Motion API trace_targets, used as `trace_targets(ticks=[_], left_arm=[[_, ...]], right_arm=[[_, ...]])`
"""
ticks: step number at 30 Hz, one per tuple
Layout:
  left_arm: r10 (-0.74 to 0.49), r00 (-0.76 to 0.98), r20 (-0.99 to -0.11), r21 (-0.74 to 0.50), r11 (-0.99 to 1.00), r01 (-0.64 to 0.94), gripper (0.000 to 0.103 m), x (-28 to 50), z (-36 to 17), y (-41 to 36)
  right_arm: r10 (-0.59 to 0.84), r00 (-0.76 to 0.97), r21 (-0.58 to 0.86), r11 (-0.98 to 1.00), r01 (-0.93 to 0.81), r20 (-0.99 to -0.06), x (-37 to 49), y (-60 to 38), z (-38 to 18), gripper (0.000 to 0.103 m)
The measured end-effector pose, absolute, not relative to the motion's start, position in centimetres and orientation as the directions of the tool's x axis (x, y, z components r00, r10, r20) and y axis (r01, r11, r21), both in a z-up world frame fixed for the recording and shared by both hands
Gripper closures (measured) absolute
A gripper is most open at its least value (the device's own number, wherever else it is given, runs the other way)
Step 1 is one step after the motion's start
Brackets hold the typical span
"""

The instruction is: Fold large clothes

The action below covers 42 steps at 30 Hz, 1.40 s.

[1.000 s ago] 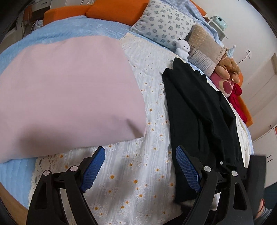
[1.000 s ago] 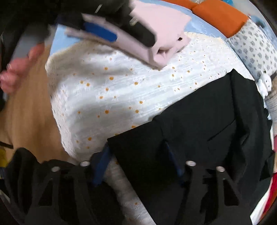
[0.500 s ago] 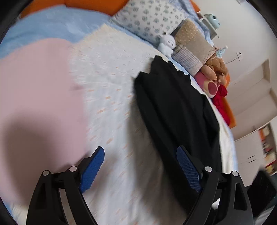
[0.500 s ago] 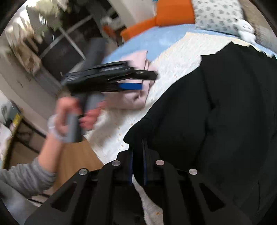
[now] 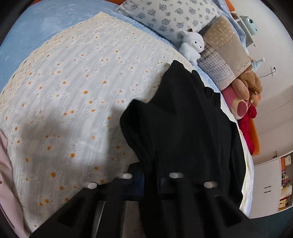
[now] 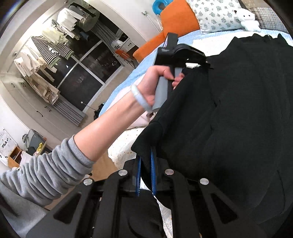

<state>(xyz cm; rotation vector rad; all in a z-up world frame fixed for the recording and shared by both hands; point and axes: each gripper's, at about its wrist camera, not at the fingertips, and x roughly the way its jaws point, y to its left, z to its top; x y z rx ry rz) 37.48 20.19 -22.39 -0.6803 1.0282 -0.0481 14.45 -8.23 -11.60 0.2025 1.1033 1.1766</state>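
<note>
A large black garment (image 5: 183, 128) lies on the daisy-print bedspread (image 5: 73, 91), its near edge lifted. My left gripper (image 5: 152, 181) is shut on the garment's near edge, its blue pads almost hidden by the cloth. In the right wrist view the garment (image 6: 228, 109) fills the right side. My right gripper (image 6: 145, 175) is shut on a corner of it, the cloth pinched between the blue pads. The left gripper's body (image 6: 179, 53), held in a hand, shows at the garment's far edge.
A folded pink garment (image 5: 5, 164) lies at the bedspread's left edge. Pillows (image 5: 170, 16) and plush toys (image 5: 192, 45) line the head of the bed. A wardrobe with hanging clothes (image 6: 45, 49) stands beyond the bed. Wood floor (image 6: 102, 168) lies below.
My left gripper has moved right from the pink garment and shut on the black garment's edge. My right gripper shut on a corner and lifted it.
</note>
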Motion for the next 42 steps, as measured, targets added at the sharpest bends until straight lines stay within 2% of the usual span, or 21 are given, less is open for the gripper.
trace_targets(ticks=[6,12,15,21,26,27,28,29,30,31,33,35,38,42], left_arm=[[-0.304,0.587,-0.75,-0.5,0.842,-0.203,0.091,37.3,-18.3,17.7],[-0.327,0.602,-0.728,-0.451,0.89,-0.063,0.091,38.3,-13.0,11.5],[-0.326,0.592,-0.737,-0.378,0.925,0.039,0.091,38.9,-11.4,6.0],[-0.31,0.525,-0.793,-0.282,0.95,0.135,0.091,40.2,-13.5,-3.0],[-0.182,0.46,-0.869,-0.121,0.98,0.158,0.089,40.9,-19.0,-7.7],[-0.169,0.459,-0.872,-0.106,0.981,0.16,0.085,40.7,-19.9,-7.9],[-0.16,0.481,-0.862,-0.091,0.982,0.163,0.082,40.2,-20.2,-8.1],[-0.158,0.492,-0.856,-0.083,0.982,0.172,0.077,39.8,-20.2,-8.3],[-0.162,0.491,-0.856,-0.078,0.979,0.187,0.06,39.6,-20.1,-8.8],[-0.176,0.483,-0.858,-0.082,0.974,0.21,0.042,39.3,-19.8,-9.3],[-0.187,0.486,-0.854,-0.084,0.971,0.226,0.029,39.0,-19.0,-9.8],[-0.203,0.516,-0.832,-0.107,0.972,0.21,0.029,38.6,-17.4,-9.3],[-0.244,0.532,-0.811,-0.15,0.965,0.214,0.028,38.4,-14.9,-9.4],[-0.175,0.508,-0.843,-0.026,0.958,0.287,0.019,39.2,-13.2,-13.7]], right_arm=[[0.829,-0.007,0.649,0.432,-0.626,-0.559,13.8,-10.3,-11.5,0.093],[0.837,0.048,0.646,0.455,-0.613,-0.544,12.4,-12.6,-11.1,0.093],[0.841,0.095,0.656,0.481,-0.582,-0.533,11.4,-14.1,-11.1,0.093],[0.842,0.159,0.715,0.524,-0.462,-0.515,10.9,-17.6,-12.9,0.092],[0.804,0.17,0.719,0.588,-0.371,-0.57,11.3,-19.5,-15.6,0.09],[0.794,0.169,0.715,0.602,-0.355,-0.584,11.3,-19.7,-15.9,0.08],[0.781,0.16,0.707,0.617,-0.345,-0.604,11.4,-19.9,-16.3,0.052],[0.762,0.155,0.692,0.639,-0.336,-0.628,11.4,-20.0,-16.5,0.035],[0.749,0.172,0.678,0.655,-0.333,-0.64,11.2,-20.3,-16.3,0.017],[0.744,0.195,0.667,0.662,-0.341,-0.639,11.1,-20.7,-15.9,0.017],[0.743,0.219,0.65,0.664,-0.369,-0.633,10.5,-21.5,-15.0,0.017],[0.741,0.277,0.635,0.668,-0.388,-0.611,9.9,-23.1,-13.5,0.017],[0.641,0.43,0.512,0.767,-0.386,-0.635,8.5,-26.3,-11.3,0.018],[0.454,0.557,0.387,0.89,-0.242,-0.696,8.3,-31.5,-11.7,0.017]])
